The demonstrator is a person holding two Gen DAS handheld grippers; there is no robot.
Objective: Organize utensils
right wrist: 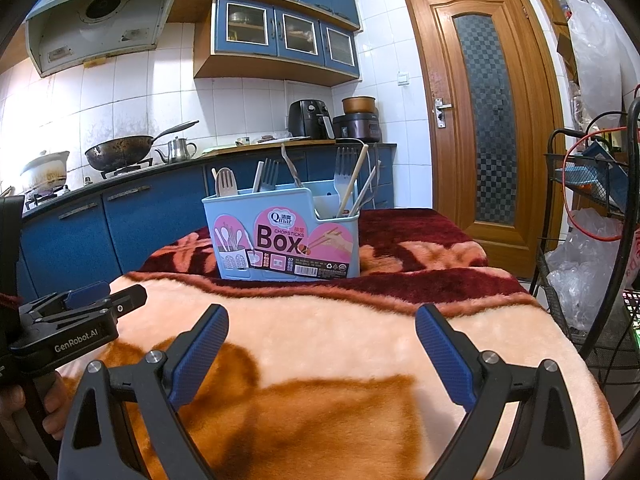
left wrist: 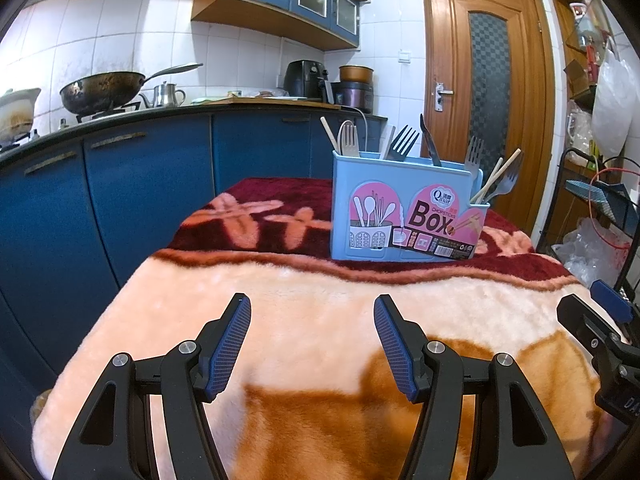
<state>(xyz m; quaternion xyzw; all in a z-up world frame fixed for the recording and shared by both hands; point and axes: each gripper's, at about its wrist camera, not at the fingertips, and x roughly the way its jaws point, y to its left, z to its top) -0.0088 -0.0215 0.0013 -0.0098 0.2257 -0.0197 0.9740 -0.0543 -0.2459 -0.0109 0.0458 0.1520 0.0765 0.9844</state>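
Hovering over blanket (left wrist: 320,280), L gripper (left wrist: 312,344) & R gripper (right wrist: 322,354) fingers apart; utensil handles hidden in box (right wrist: 280,236).

Table (left wrist: 168,304) draped in plush blanket (right wrist: 320,320), peach and orange near, dark red with pink flowers far | light-blue utensil box (left wrist: 404,216) upright on dark red band, holding forks, chopsticks, wooden spoon | kitchen cabinets behind

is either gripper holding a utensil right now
No: the left gripper and the right gripper are both open over the blanket, with nothing between them; the utensils stand in the blue box.
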